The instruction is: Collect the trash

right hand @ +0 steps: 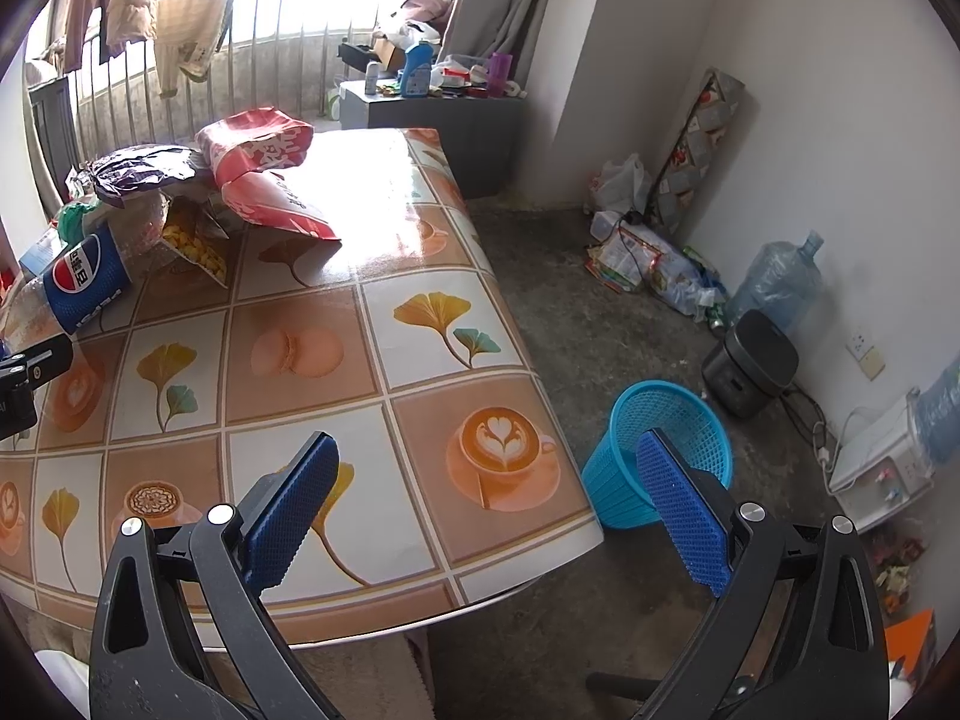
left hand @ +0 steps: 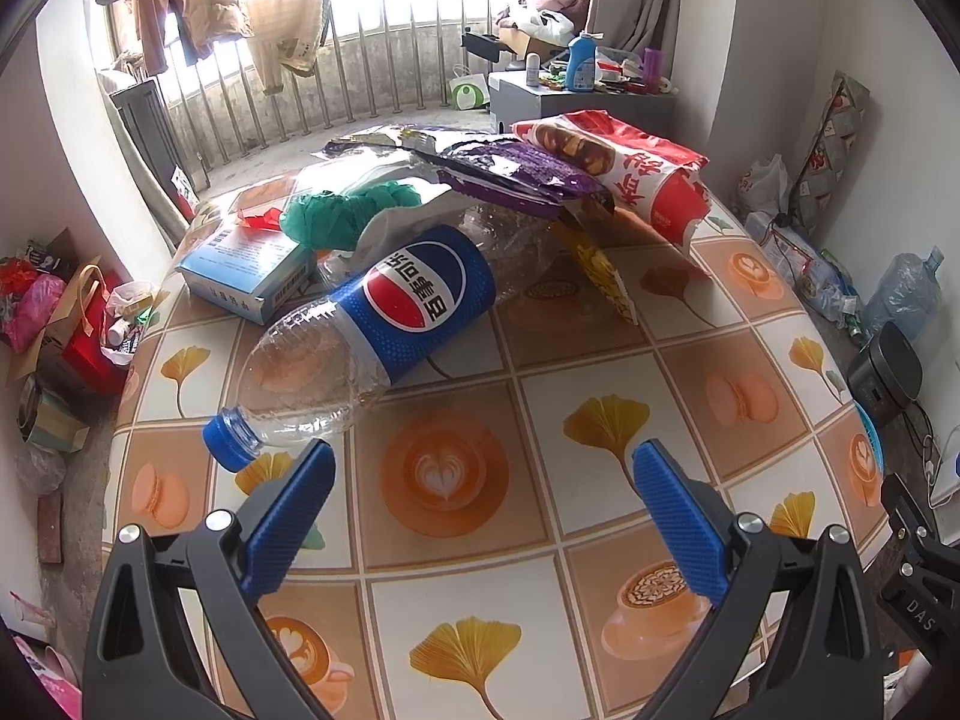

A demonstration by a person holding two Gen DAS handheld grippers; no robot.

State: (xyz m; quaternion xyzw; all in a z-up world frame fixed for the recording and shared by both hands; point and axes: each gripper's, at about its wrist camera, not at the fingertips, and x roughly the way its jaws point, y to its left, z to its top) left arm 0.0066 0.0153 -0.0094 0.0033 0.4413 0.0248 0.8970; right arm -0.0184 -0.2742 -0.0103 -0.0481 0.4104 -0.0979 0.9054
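Both the left tongs [left hand: 483, 459] and right tongs [right hand: 489, 453] are hanging wide apart, gripping nothing. All the trash is sitting piled at the far end of the tabletop [left hand: 588, 372]: soda bottle [left hand: 372, 324], snack bags [left hand: 624, 174], small box [left hand: 246, 270]. Blue basket [right hand: 663, 450] on the floor beside it is looking empty, so collecting is apparently just starting.

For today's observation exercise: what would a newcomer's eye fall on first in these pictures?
Probably the empty Pepsi bottle lying on its side at the front of a trash pile on the patterned table. Next, the red snack bag atop the pile, and the blue basket on the floor beside the table.
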